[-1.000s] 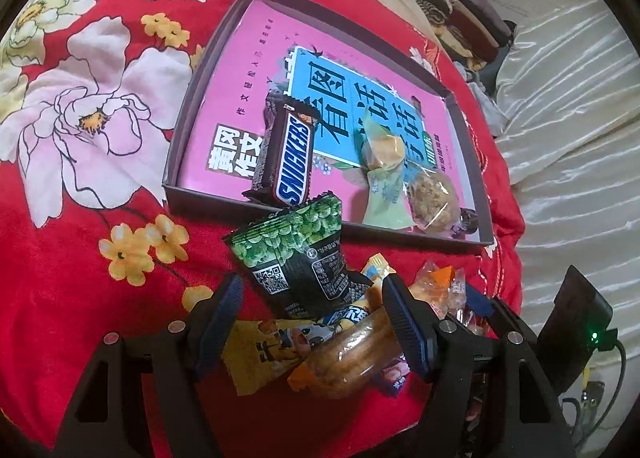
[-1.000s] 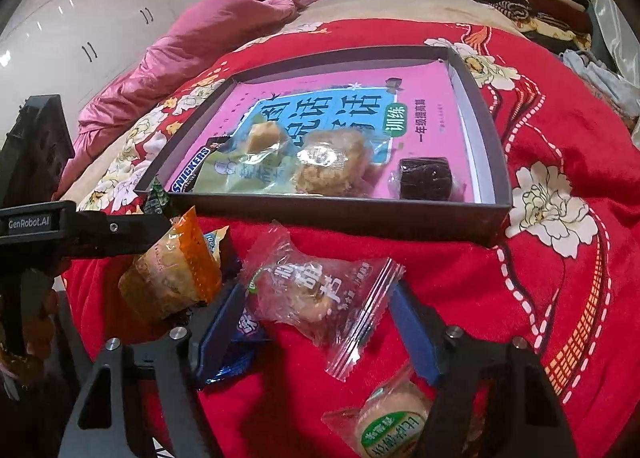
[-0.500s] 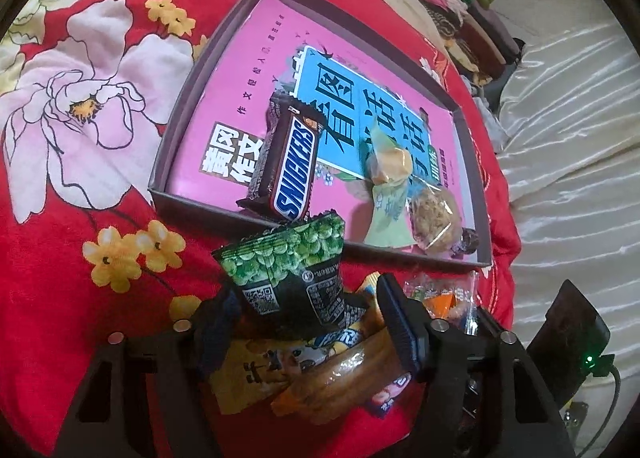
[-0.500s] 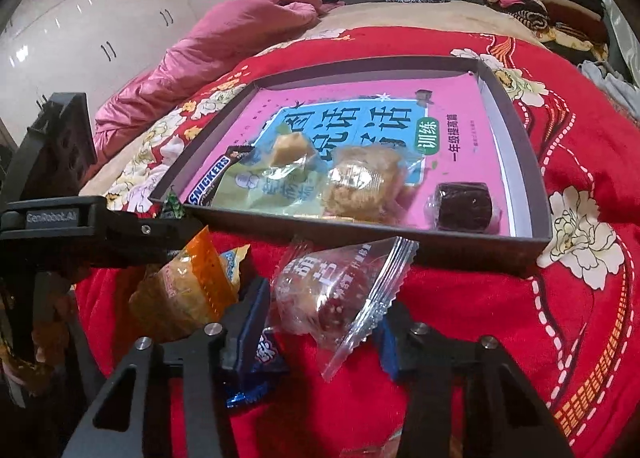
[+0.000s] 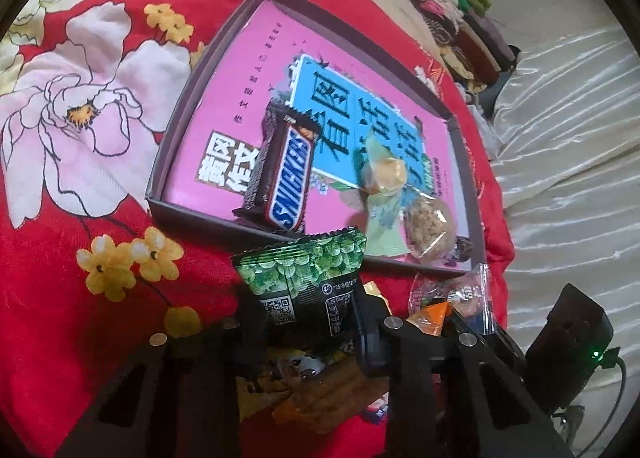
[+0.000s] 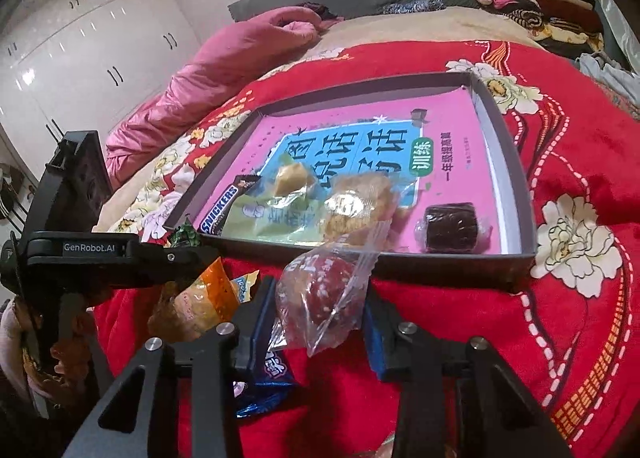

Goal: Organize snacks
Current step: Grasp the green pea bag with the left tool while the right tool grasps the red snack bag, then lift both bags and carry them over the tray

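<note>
The left gripper has just closed on the green and black pea snack bag. The right gripper squeezes the clear bag with a red treat. Both bags are just in front of the grey tray on the red flowery bed blanket.

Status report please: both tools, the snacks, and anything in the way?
Left tool just closed on green pack. Right tool shut on red candy bag. Four snacks already in tray. Near tray wall ahead.

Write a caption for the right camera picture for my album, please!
Right gripper squeezes a clear-wrapped red snack in front of the box of treats.
</note>
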The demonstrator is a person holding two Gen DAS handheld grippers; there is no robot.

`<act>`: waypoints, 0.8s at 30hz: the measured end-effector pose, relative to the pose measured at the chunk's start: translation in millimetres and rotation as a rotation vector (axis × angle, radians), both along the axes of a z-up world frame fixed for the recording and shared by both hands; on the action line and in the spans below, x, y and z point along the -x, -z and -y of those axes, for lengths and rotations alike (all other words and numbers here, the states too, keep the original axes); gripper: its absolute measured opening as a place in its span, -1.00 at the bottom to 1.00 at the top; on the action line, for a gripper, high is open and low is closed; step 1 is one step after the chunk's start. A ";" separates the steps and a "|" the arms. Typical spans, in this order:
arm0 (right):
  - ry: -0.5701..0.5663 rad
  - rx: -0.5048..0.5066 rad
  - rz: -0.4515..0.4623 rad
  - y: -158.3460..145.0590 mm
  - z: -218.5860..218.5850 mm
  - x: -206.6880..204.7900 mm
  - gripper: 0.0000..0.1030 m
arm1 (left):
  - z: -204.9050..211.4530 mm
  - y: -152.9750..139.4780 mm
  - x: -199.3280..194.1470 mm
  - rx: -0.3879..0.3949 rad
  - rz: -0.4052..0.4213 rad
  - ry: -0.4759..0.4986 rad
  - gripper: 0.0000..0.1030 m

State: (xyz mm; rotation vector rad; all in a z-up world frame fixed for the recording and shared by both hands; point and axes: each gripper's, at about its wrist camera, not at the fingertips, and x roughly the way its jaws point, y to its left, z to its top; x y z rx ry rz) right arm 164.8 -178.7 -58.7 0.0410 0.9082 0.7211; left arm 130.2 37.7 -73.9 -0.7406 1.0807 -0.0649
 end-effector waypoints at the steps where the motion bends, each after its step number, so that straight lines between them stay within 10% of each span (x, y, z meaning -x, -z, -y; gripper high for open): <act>1: 0.003 -0.009 0.005 -2.1 2.6 0.6 -0.23 | -0.1 -3.0 0.8 0.001 0.013 0.007 -0.38; 24: 0.019 -0.110 0.163 -40.4 20.1 14.5 -0.23 | -11.1 -55.4 18.8 -0.081 0.136 0.008 -0.38</act>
